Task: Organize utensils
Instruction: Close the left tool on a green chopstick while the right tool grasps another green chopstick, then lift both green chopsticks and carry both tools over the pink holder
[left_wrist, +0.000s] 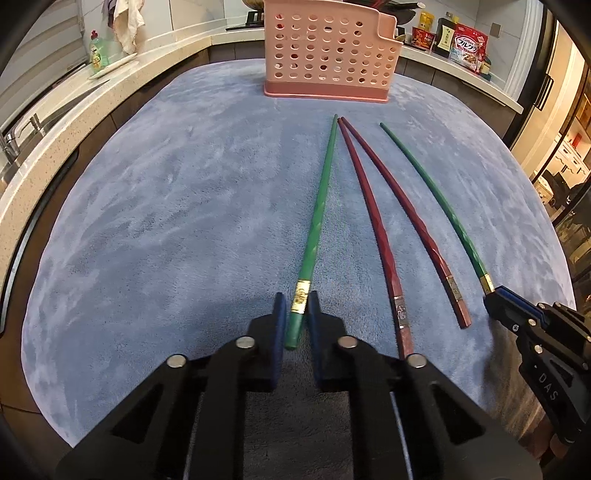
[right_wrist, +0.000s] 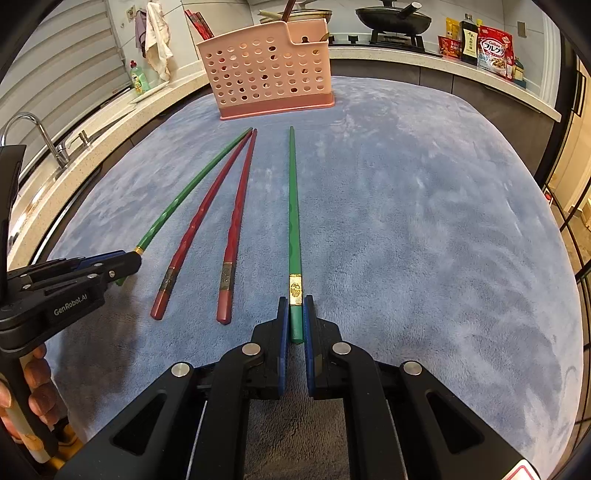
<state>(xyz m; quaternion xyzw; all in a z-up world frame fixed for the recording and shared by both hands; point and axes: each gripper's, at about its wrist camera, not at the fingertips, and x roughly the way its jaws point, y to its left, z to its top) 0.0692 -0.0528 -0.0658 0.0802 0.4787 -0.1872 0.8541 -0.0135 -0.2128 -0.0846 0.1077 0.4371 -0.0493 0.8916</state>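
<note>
Four chopsticks lie on the blue cloth (left_wrist: 166, 203), tips toward a pink perforated utensil basket (left_wrist: 328, 51), which also shows in the right wrist view (right_wrist: 269, 74). My left gripper (left_wrist: 297, 308) is closed on the thick end of the left green chopstick (left_wrist: 321, 195). My right gripper (right_wrist: 295, 308) is closed on the thick end of the right green chopstick (right_wrist: 293, 206). Two red chopsticks (left_wrist: 373, 221) (right_wrist: 236, 218) lie between them. The right gripper shows in the left wrist view (left_wrist: 496, 295); the left gripper shows in the right wrist view (right_wrist: 129, 258).
A stone counter wraps the table, with a sink tap (right_wrist: 37, 136) and a green soap bottle (right_wrist: 139, 78) on the left. A pan (right_wrist: 393, 18) on a stove, bottles and a cereal bag (right_wrist: 495, 50) stand behind. More utensils stick out of the basket.
</note>
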